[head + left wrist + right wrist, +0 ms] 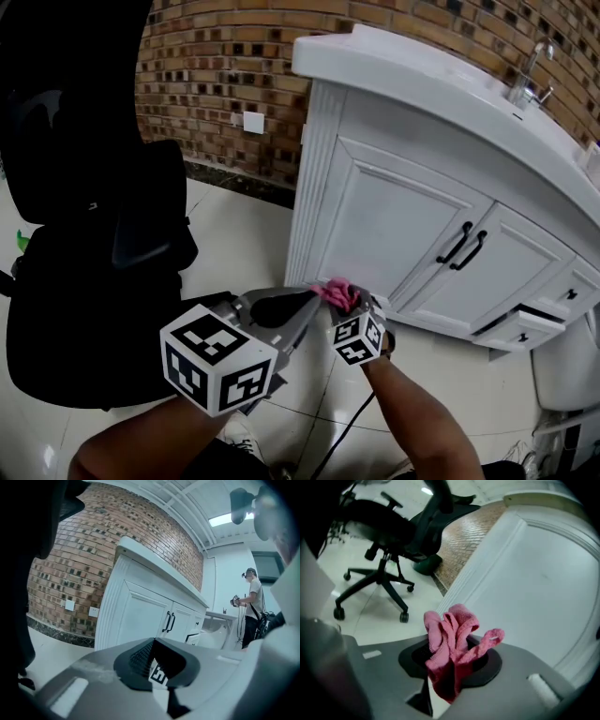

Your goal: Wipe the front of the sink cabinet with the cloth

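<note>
Both pinched: right claw (454,660) clamped on cloth (452,632) just beside cabinet corner (306,216); left claw (154,645) together, empty.

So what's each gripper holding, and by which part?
Right gripper: cloth, clamped at its bunched middle, folds sticking out past the jaws. Left gripper: nothing, jaws together.
</note>
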The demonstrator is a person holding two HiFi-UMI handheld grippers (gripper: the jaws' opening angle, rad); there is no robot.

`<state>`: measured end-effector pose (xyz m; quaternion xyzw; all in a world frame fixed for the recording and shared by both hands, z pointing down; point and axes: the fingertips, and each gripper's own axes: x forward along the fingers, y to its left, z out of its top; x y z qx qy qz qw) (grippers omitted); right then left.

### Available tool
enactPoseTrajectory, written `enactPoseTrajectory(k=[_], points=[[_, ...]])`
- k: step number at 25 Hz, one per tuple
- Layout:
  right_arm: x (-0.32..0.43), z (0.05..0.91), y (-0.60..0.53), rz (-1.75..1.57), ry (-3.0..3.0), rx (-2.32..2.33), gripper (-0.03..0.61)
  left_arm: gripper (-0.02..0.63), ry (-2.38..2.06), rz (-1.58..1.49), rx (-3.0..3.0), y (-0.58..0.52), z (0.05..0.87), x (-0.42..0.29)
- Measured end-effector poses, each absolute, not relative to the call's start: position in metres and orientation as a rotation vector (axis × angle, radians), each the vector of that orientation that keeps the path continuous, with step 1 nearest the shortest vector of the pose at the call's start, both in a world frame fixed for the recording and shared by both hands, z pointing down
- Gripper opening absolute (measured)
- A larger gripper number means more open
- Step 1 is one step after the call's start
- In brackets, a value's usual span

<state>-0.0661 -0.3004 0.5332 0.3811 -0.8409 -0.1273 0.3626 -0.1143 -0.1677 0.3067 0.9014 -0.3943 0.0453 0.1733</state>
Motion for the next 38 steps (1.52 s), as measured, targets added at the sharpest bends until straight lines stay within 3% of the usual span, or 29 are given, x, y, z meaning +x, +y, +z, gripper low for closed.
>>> enactPoseTrajectory(k=[6,12,19,25,38], points=[[0.006,0.447,-0.246,0.161,-2.453,1.129,0.132,0.005,-1.066,0.126,2.578,-0.158,0.298,-0.083],[0.094,0.349,-0.171,0.328,-2.525,1.202,0.132,0.005,-0.975,0.097,2.653,-0.130,0.273,-0.039],[0.147,0.270,-0.067,0.424,-2.669,1.272,0.132,0.003,-0.854,0.135,2.728,-0.076,0.262,0.003],[0.180,0.261,-0.004,0.456,-2.716,1.353,0.132,0.003,-0.888,0.170,2.807,-0.039,0.251,0.007],[0.179,0.270,0.023,0.426,-2.685,1.382,0.130,0.005,-0.897,0.261,2.799,-0.012,0.259,-0.003]])
